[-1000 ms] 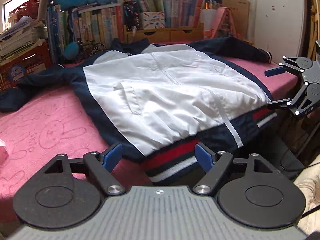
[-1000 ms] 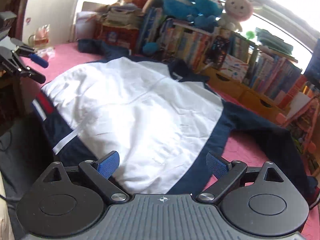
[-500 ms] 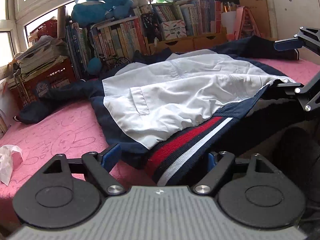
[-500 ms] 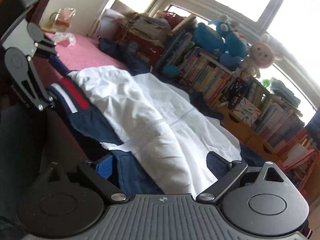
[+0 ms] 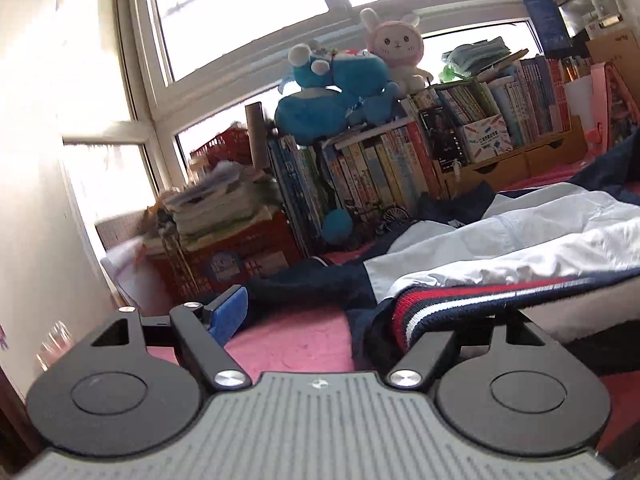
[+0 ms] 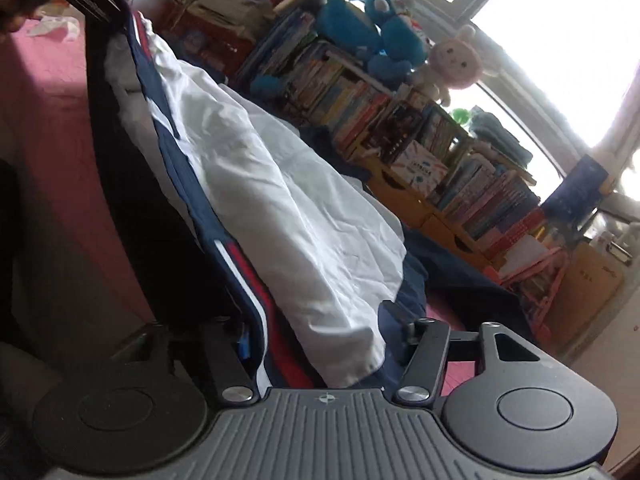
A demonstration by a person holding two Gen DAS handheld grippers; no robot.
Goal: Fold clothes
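A white and navy jacket lies spread on the pink bed cover; its red, white and navy striped hem is raised off the bed's front edge. My left gripper is wide, its jaws closing slightly. The hem's end drapes over its right finger and hides that pad, while the blue left pad stands clear above the cover. In the right wrist view, my right gripper is closing on the bunched hem and white panel, and cloth fills the gap. The left gripper shows at the hem's far end.
Packed bookshelves with plush toys on top run along the far side under the window. A red crate stacked with papers stands at the left. A crumpled tissue lies on the cover. The jacket's navy sleeve trails left.
The right gripper's jaws have closed in on the hem. The hem has lifted off the bed edge. The left gripper has swung left and tilted up, and the hem's end now lies over its right finger.
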